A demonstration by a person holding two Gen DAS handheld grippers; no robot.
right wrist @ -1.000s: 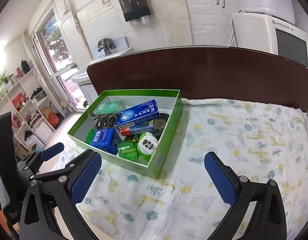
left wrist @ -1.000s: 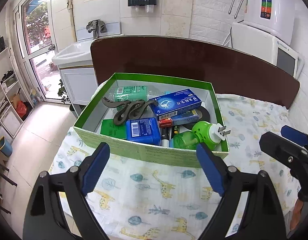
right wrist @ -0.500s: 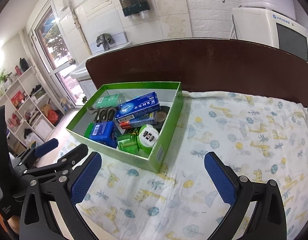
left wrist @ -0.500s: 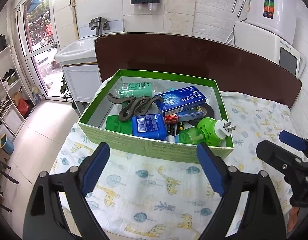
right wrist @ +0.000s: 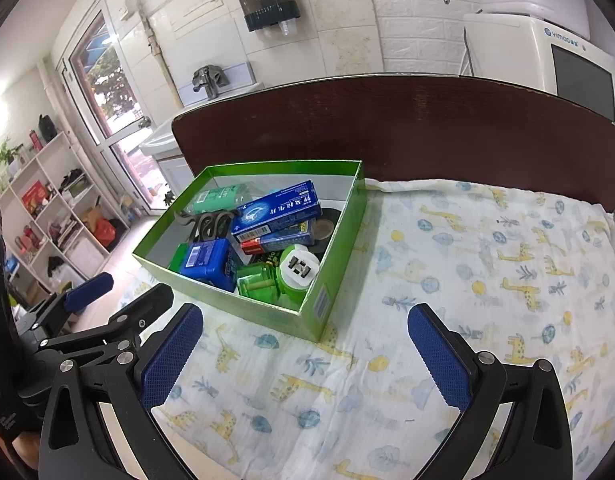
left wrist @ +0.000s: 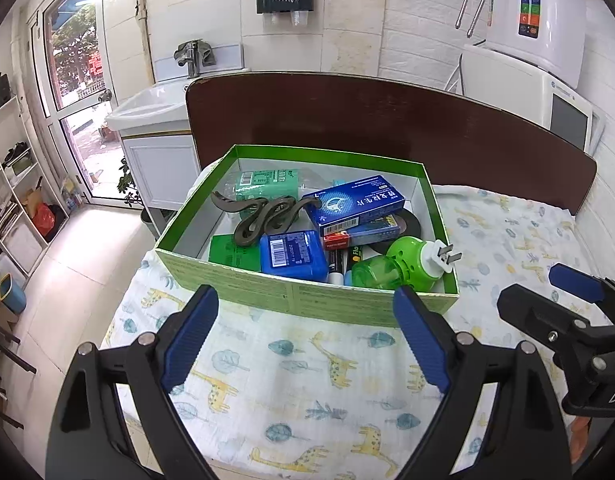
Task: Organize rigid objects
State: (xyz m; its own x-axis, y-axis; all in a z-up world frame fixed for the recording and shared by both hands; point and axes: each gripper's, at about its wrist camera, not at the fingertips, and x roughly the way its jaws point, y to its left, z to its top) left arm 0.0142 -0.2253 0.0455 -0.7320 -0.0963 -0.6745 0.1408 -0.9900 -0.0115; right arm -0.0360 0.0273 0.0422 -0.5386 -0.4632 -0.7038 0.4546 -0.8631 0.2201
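Jaws wide on both our left gripper (left wrist: 305, 330) and right gripper (right wrist: 305, 346), grasping nothing; both hung over the sheet (right wrist: 487, 264), near the cluttered green box (left wrist: 307, 300).

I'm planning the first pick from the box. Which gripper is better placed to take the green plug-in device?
Probably the left gripper: open, it faces the green box's near wall with the plug-in device just behind. The right gripper, also open, sits off the box's corner, over bare cloth.

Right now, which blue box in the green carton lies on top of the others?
The long blue box with the white swirl logo; it rests across the pile, unlike the squat barcode one.
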